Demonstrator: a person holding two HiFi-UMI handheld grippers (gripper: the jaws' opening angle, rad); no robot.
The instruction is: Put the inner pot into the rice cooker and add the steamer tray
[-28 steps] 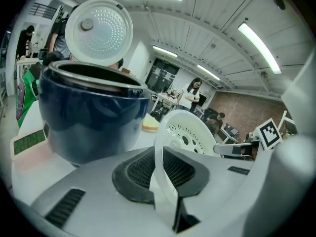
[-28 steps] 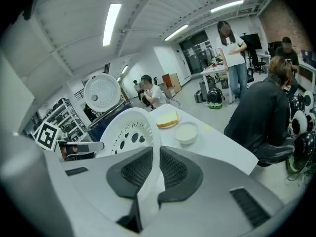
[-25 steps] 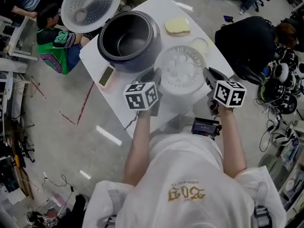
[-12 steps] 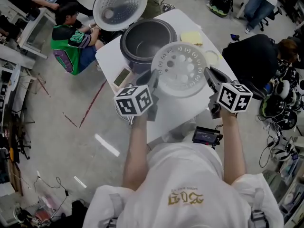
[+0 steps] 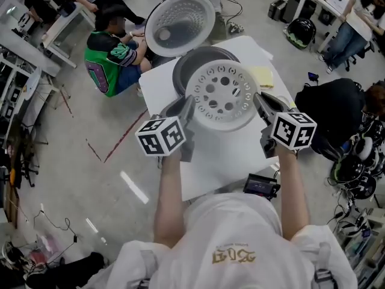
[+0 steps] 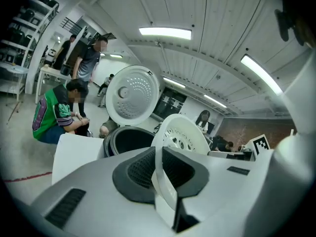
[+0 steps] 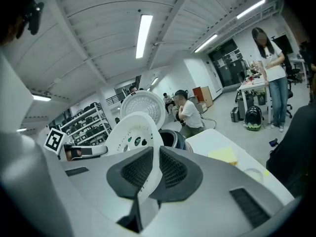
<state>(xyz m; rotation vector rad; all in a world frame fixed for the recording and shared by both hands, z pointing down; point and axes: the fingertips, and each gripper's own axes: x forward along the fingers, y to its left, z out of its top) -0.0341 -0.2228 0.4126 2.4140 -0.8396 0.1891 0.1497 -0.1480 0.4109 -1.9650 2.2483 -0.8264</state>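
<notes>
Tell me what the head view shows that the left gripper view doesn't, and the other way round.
Head view only: the yellow pad beside the cooker, the black device at the person's waist, and the right gripper gripping the steamer tray at its opposite edge. Left gripper view only: the ceiling lights, and close up, the left gripper clamped on the steamer tray's rim. Both: the steamer tray, the rice cooker with its open lid, and the seated person in green.
</notes>
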